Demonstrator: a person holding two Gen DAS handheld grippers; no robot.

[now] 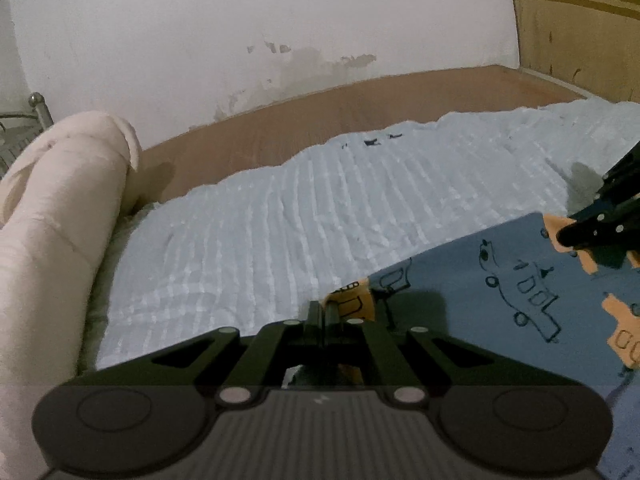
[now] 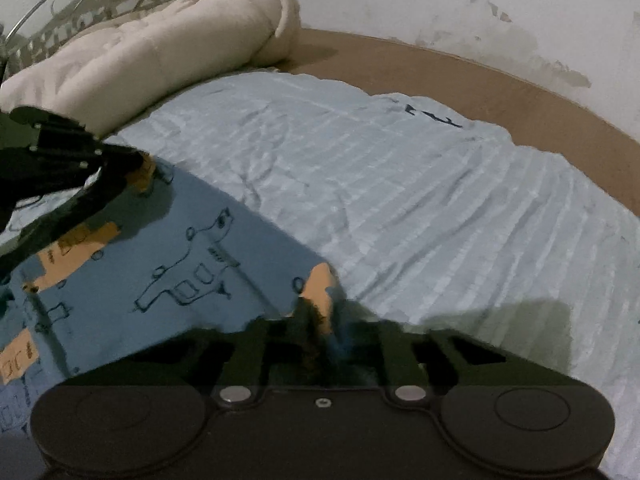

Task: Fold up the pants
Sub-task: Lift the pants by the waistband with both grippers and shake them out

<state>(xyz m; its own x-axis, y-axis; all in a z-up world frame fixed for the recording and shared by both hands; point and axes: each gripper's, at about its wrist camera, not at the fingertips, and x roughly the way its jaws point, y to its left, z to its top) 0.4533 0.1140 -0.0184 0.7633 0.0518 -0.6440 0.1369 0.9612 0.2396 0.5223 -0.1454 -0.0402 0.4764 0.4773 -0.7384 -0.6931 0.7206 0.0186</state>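
Ahead of both jaws lies a pale sheet [image 1: 280, 216], one rolled quilt [image 1: 60, 208] at its far end against the wall [image 1: 240, 40]. One pair of blue pants [image 1: 500, 292] is pinched at two corners: the left gripper [image 1: 325, 312] and the right gripper [image 2: 320, 316] are each clamped on fabric. The right's tips are blurred; the frames cut off the pants' lower part.

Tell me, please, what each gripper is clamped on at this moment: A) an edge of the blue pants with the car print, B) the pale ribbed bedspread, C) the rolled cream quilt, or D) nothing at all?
A: in its own wrist view the left gripper is shut on an orange-patched corner of the blue pants, and the right gripper is likewise shut on an orange-patched edge of that same fabric.
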